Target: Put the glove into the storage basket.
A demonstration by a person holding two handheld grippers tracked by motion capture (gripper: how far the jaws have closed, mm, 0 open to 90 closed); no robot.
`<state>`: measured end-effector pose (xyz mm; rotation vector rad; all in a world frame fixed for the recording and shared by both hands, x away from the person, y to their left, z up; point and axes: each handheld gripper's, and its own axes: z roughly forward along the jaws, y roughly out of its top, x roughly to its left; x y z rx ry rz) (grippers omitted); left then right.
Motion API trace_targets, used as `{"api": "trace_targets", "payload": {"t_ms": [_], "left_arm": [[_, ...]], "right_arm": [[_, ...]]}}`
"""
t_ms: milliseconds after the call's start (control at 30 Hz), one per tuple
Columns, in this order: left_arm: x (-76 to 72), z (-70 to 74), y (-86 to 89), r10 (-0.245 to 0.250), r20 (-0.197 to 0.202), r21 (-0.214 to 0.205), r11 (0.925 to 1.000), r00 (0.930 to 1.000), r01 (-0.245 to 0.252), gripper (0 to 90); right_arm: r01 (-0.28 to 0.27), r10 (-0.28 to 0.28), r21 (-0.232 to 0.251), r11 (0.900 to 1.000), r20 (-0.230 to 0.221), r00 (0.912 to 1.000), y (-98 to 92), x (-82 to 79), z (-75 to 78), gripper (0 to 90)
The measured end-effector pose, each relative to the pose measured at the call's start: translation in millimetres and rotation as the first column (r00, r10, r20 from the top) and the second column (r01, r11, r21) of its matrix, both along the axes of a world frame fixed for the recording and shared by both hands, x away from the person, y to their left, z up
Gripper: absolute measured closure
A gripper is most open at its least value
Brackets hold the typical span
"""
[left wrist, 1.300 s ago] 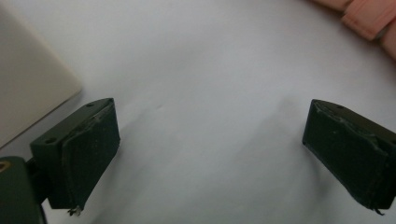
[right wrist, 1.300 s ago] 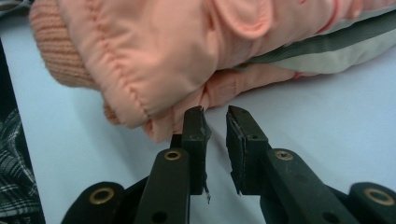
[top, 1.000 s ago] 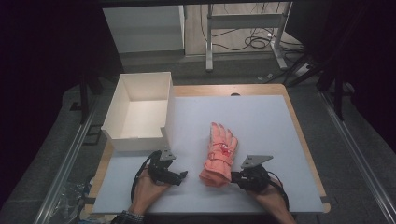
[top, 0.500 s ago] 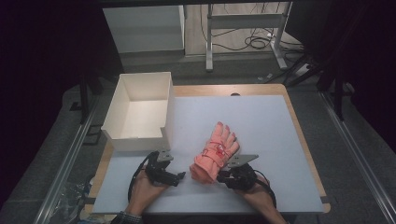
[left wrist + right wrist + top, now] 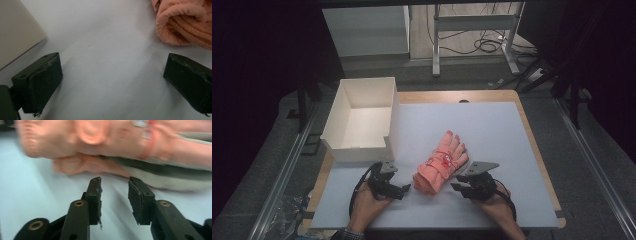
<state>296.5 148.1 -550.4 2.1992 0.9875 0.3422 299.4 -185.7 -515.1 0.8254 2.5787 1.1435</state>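
Gloves (image 5: 441, 163), a pink bundled pair, lie on the surface (image 5: 492, 130) in the high view, near its front middle, fingers pointing to about 1 o'clock. Half a second ago the bundle lay in much the same place; a second ago it sat a little farther right and straighter. The right tongs (image 5: 458, 187) have drawn back slightly from the bundle's lower right edge since half a second ago, and now sit just beside it at its 4 o'clock. The left tongs (image 5: 404, 189) have hardly moved, at the bundle's 8 o'clock, close to the cuff end. A white open box (image 5: 362, 120) stands at 10 o'clock from the gloves, near the left edge, apart from them. Nothing lies between either tongs and the bundle.

From the left gripper view, the left tongs (image 5: 112, 80) stand wide apart over bare surface, holding nothing. The ribbed cuff of the gloves (image 5: 185, 25) shows at 1 o'clock, just beyond the right jaw. A corner of the box (image 5: 17, 30) is at 10 o'clock.

From the right gripper view, the right tongs (image 5: 114, 192) are slightly apart, empty, their tips just short of the blurred gloves (image 5: 100, 137) at 12 o'clock; whether they touch it I cannot tell.
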Motion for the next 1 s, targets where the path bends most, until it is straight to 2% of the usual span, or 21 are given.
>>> {"api": "trace_targets", "payload": {"t_ms": [33,100,133,267,367,433,467,533,633,667,733,767,800,833,867,933,1000], "left_arm": [[0.0,0.0,0.1,0.0,-0.001,-0.001,1.0,1.0,0.0,1.9],[0.0,-0.1,0.1,0.0,0.0,-0.001,1.0,1.0,0.0,1.9],[0.0,-0.1,0.1,0.0,0.0,-0.002,1.0,1.0,0.0,1.9],[0.0,-0.1,0.1,0.001,0.0,-0.002,1.0,1.0,-0.001,1.9],[-0.1,-0.2,0.1,0.001,0.0,-0.002,1.0,1.0,-0.001,1.9],[0.0,-0.1,0.2,0.001,-0.001,-0.002,1.0,1.0,-0.001,1.9],[0.0,-0.1,0.1,0.0,-0.001,-0.002,1.0,1.0,0.0,1.7],[0.1,-0.1,0.2,0.0,-0.002,-0.002,1.0,1.0,0.0,1.7],[0.0,0.0,0.2,0.0,-0.002,-0.002,1.0,1.0,0.0,1.7],[0.1,0.0,0.3,-0.001,-0.002,-0.002,1.0,1.0,0.001,1.6],[0.1,0.0,0.3,-0.001,-0.002,-0.002,1.0,1.0,0.001,1.6],[0.0,0.1,0.2,-0.001,-0.002,-0.002,1.0,1.0,0.001,1.6],[0.0,0.1,0.2,-0.001,-0.002,-0.002,1.0,1.0,0.001,1.6],[0.0,0.1,0.2,-0.001,-0.002,-0.002,1.0,1.0,0.001,1.7],[0.0,0.3,0.4,-0.001,-0.002,-0.003,1.0,1.0,0.001,1.7],[-0.4,0.5,0.3,0.002,-0.002,-0.008,1.0,1.0,-0.002,2.1],[-0.8,1.0,0.3,0.0,-0.005,-0.007,1.0,1.0,0.0,2.2]], "right_arm": [[0.039,-0.039,0.003,0.9992,0.006,0.9992,-10.8,3.8,0.6,58.4],[0.07,-0.07,0.005,0.9975,0.012,0.9975,-19.6,7.1,1.0,55.3],[0.07,-0.07,0.005,0.9975,0.012,0.9975,-19.6,7.1,1.0,55.3],[0.126,-0.126,-0.001,0.992,0.035,0.9914,-34.7,12.6,1.3,48.0],[0.178,-0.178,-0.003,0.984,0.054,0.9826,-49.1,18.6,0.2,40.9],[0.186,-0.186,-0.003,0.9825,0.06,0.9808,-51.9,19.9,-0.3,39.6],[0.218,-0.217,-0.006,0.9759,0.069,0.9737,-59.4,22.8,-1.5,36.9],[0.227,-0.225,-0.008,0.974,0.071,0.9717,-61.9,23.9,-1.8,36.1],[0.259,-0.256,-0.022,0.9656,0.088,0.9626,-71.1,28.3,-3.0,32.4],[0.28,-0.277,-0.026,0.9596,0.093,0.9565,-77.6,31.4,-4.2,29.7],[0.289,-0.285,-0.028,0.957,0.097,0.9536,-79.8,32.4,-4.8,28.8],[0.31,-0.306,-0.029,0.9503,0.098,0.947,-85.3,35.0,-6.3,26.9],[0.31,-0.306,-0.029,0.9503,0.098,0.947,-85.3,35.0,-6.3,26.9],[0.329,-0.324,-0.032,0.9438,0.105,0.9402,-90.2,37.1,-8.0,25.1],[0.329,-0.324,-0.032,0.9438,0.105,0.9402,-90.2,37.1,-8.0,25.1],[0.35,-0.344,-0.045,0.9356,0.113,0.9323,-95.5,39.9,-11.2,22.8],[0.355,-0.348,-0.05,0.9335,0.111,0.9309,-96.2,40.5,-12.3,22.2]]}}
